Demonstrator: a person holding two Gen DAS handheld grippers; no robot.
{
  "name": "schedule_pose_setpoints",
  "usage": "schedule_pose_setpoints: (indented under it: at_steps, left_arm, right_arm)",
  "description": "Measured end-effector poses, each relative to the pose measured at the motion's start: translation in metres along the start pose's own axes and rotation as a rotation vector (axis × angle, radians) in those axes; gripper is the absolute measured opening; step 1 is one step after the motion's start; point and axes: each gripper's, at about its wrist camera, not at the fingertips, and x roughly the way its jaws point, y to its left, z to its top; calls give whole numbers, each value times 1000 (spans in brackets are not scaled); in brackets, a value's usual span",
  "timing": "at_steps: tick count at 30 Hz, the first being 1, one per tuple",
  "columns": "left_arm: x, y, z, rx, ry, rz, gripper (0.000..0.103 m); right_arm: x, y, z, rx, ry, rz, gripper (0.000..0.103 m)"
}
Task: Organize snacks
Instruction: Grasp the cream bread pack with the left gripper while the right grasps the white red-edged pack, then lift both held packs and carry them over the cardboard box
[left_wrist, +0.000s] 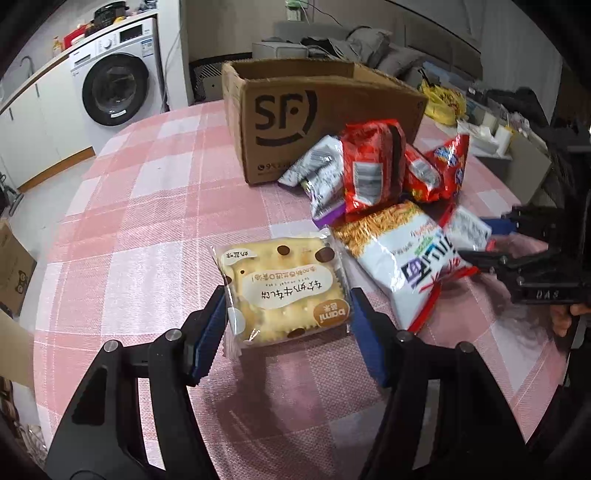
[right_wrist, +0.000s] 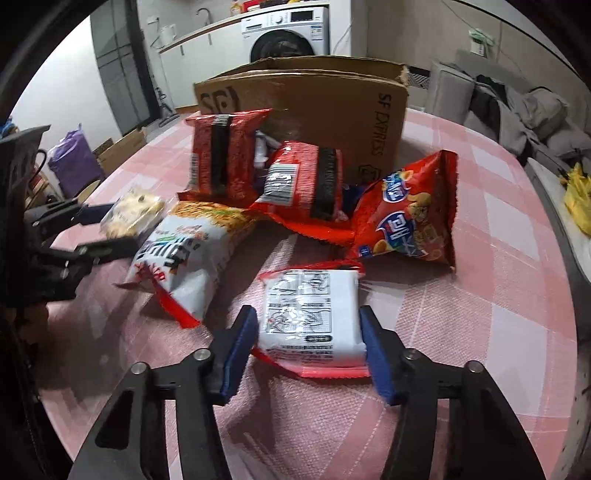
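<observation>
My left gripper (left_wrist: 286, 321) is closed around a clear-wrapped yellow cracker pack (left_wrist: 282, 286), its blue pads touching both sides; the pack rests on the pink checked tablecloth (left_wrist: 147, 206). My right gripper (right_wrist: 306, 345) is closed around a small white packet with red edges (right_wrist: 310, 317), its pads touching both sides. Between them lies a pile: a large white noodle-snack bag (right_wrist: 188, 254), two red packets (right_wrist: 225, 155) (right_wrist: 303, 181) and a red chip bag (right_wrist: 410, 214). An open SF cardboard box (left_wrist: 317, 107) stands behind the pile.
A washing machine (left_wrist: 114, 85) and counter stand beyond the table on the left. A grey sofa with clothes (right_wrist: 517, 110) and a yellow bag (right_wrist: 578, 199) lie to the right. Cardboard boxes (right_wrist: 122, 147) sit on the floor.
</observation>
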Motion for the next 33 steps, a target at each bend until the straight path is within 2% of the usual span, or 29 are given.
schedule_pose_setpoints:
  at_steps: [1, 4, 17, 33]
  left_arm:
    - [-2, 1, 0, -5, -3, -2, 62]
    - [-9, 1, 2, -10, -28, -1, 62]
    - [-54, -5, 11, -10, -153, -6, 62]
    - [-77, -10, 25, -16, -220, -1, 62]
  right_arm:
    - [-2, 1, -1, -5, -5, 3, 48]
    - [-10, 5, -2, -22, -18, 18, 45]
    - [-65, 13, 4, -4, -152, 59, 44]
    - [-92, 8, 27, 21, -259, 86, 44]
